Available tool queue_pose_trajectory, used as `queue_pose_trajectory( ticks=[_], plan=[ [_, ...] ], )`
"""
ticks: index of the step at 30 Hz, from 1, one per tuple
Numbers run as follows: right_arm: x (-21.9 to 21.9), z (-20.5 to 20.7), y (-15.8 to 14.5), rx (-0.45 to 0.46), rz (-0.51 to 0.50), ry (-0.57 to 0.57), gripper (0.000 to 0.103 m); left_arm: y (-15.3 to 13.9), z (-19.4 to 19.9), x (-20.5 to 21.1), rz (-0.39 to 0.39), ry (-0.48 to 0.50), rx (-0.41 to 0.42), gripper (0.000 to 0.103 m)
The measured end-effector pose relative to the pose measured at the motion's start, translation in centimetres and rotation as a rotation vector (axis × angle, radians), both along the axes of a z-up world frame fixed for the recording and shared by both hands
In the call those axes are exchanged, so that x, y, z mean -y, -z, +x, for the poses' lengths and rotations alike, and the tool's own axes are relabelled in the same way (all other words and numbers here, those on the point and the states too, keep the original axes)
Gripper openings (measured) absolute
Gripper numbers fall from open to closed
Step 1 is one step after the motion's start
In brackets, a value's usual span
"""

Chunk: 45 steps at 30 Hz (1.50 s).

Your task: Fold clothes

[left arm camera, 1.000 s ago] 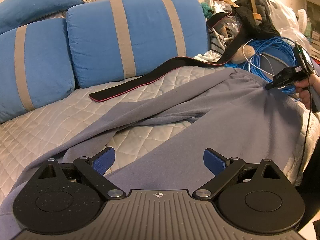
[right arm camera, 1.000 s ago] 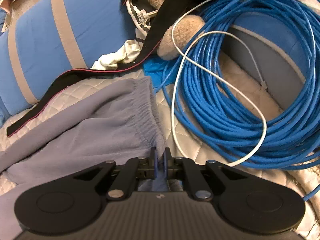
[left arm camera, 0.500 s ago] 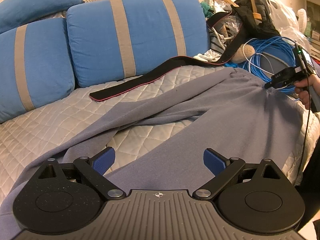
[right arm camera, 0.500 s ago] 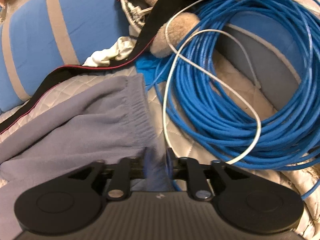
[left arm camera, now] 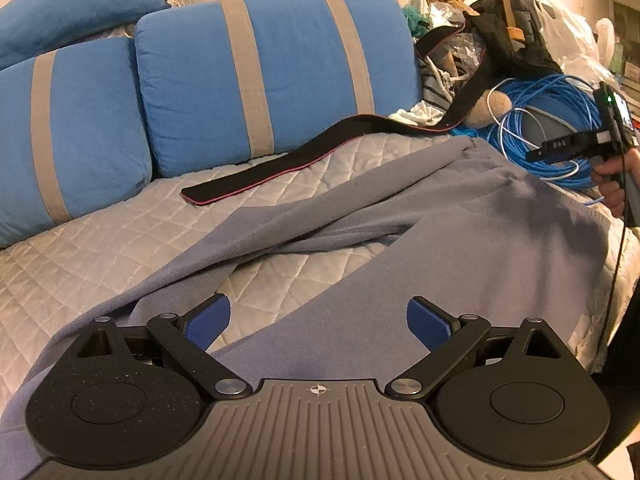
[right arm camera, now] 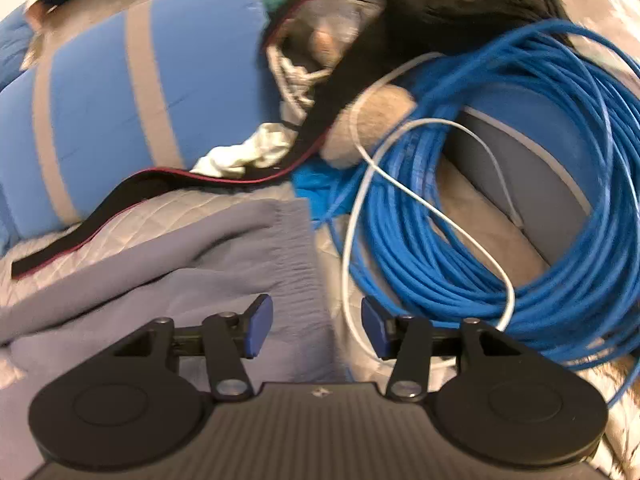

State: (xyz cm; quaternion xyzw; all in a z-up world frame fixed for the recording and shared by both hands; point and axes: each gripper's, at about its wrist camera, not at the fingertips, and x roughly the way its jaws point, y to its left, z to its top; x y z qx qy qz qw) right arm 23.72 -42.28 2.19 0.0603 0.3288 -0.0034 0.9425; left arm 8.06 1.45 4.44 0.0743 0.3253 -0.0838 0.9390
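Both tools gape empty: the left tool (left arm camera: 318,326) over a trouser leg at 6 o'clock, the right tool (right arm camera: 316,328) above the waistband. The grey sweatpants (left arm camera: 460,232) sprawl across the quilted bed (left arm camera: 100,240), soft and limp, likely best pinched at the elastic waistband (right arm camera: 298,248). Blue cable (right arm camera: 500,220) coils at 2 o'clock.
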Motion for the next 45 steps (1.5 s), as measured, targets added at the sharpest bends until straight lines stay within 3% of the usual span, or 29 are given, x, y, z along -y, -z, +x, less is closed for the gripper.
queue_pose_trajectory(
  ticks=[1,3,6,12,16,20,24,27,30,33,35,38,43,45],
  plan=[
    [-0.6,-0.1,-0.1,0.01,-0.024,-0.025,0.065,-0.1,0.0,-0.1,-0.003,-0.001,0.007,0.097],
    [-2.4,-0.5,-0.3,0.041,-0.093,-0.085,0.086,-0.2,0.0,-0.3,-0.001,-0.005,0.025,0.097],
    [-5.4,-1.2,-0.9,0.101,-0.191,-0.187,0.097,-0.3,0.1,-0.5,0.016,-0.02,0.057,0.097],
    [-12.9,-2.0,-2.0,0.221,-0.343,-0.346,0.1,-0.1,0.8,-1.0,0.047,-0.058,0.091,0.097],
    [-18.5,-1.5,-1.4,0.257,-0.456,-0.454,0.101,0.4,1.5,-1.2,0.116,-0.052,0.134,0.097],
    [-22.3,-0.8,-0.6,0.236,-0.472,-0.549,0.101,1.5,3.0,-1.5,0.232,0.039,0.174,0.097],
    [-24.3,-0.2,-0.4,0.227,-0.442,-0.533,0.102,2.7,5.3,-2.1,0.293,0.134,0.165,0.096],
    [-25.0,-0.4,0.1,0.206,-0.417,-0.586,0.103,3.9,6.6,-1.5,0.426,0.23,0.166,0.096],
    [-25.5,-1.0,0.4,0.205,-0.438,-0.635,0.103,5.2,8.1,-1.5,0.51,0.298,0.131,0.083],
    [-25.3,-1.5,0.2,0.219,-0.444,-0.674,0.103,5.9,9.6,-2.1,0.499,0.312,0.052,0.049],
    [-25.0,-1.5,0.0,0.23,-0.463,-0.677,0.103,5.8,10.3,-2.6,0.48,0.292,0.015,0.003],
    [-24.3,-1.3,-0.2,0.24,-0.497,-0.662,0.103,4.5,10.3,-2.8,0.472,0.266,0.046,0.003],
    [-23.5,-0.5,0.3,0.219,-0.443,-0.649,0.103,2.3,9.7,-2.4,0.539,0.2,0.166,0.003],
    [-23.8,-0.7,0.6,0.236,-0.468,-0.642,0.103,2.0,9.5,-1.9,0.583,0.173,0.211,0.003]
  ],
)
